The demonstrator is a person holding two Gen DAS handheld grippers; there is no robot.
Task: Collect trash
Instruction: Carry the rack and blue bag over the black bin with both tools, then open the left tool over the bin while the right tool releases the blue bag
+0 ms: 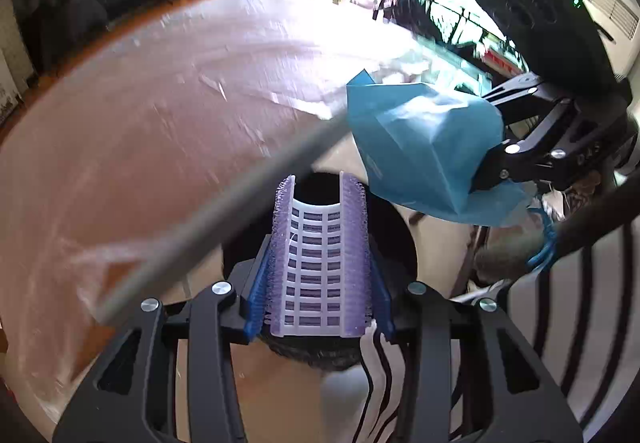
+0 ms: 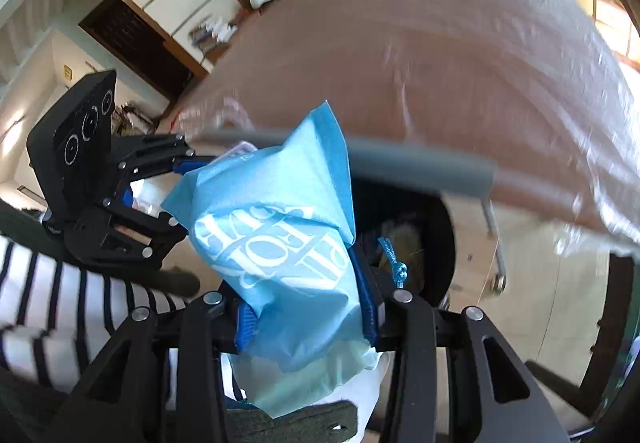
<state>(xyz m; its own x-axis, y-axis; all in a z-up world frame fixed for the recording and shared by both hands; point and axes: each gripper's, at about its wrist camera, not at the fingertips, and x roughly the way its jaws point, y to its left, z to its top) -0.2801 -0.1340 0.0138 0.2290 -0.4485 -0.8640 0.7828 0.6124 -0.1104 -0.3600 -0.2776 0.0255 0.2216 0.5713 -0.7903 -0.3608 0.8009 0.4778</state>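
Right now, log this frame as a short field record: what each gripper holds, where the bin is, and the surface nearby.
left gripper: shut on purple hair roller
right gripper: shut on blue packet, white lettering
bin: dark, open, just below and ahead of both grippers, beside the table edge
table: round, covered with clear plastic, image blurred
task state: both items held above the bin, neither released yet

Purple-and-white gridded hair roller (image 1: pixel 320 259) — light blue bag (image 2: pixel 280 239), white lettering — black-and-white striped sleeve (image 2: pixel 60 307)
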